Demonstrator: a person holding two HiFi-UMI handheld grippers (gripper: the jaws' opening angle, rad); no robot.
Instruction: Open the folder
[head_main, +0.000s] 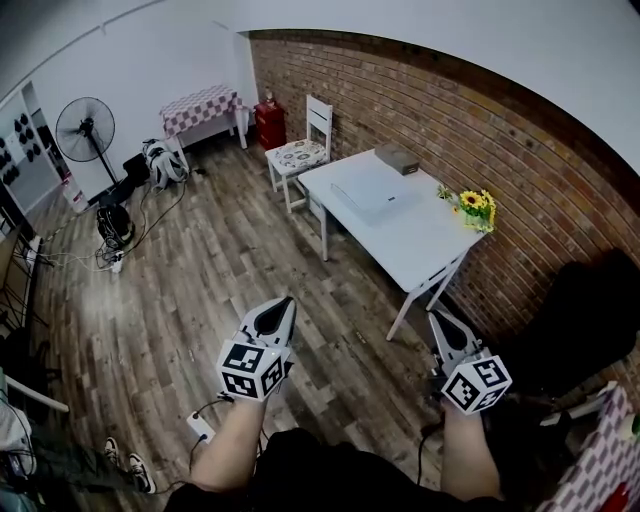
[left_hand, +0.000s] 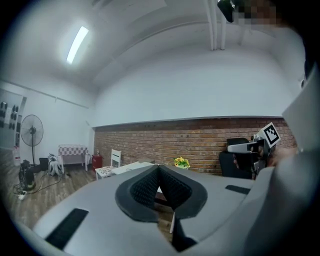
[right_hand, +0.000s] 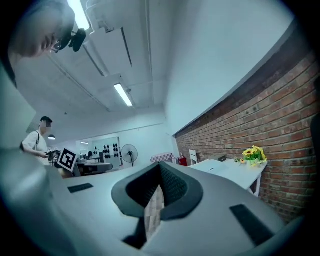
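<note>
White tabletop (head_main: 420, 245): white folder (head_main: 368, 192) laid flat and closed near the middle; dark box (head_main: 397, 158), shut, at the far end; yellow flowers (head_main: 476, 200) held in a vase (head_main: 482, 222). Left tongs (head_main: 284, 304) and right tongs (head_main: 438, 320): pressed together, empty, held well apart from the tabletop.

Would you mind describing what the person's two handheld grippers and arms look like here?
The left gripper and right gripper match: pale grey tapering shells whose fingers carry black ribbed pads, with a white cube of black square markers at the back. The forearms are bare, above dark clothing.
</note>
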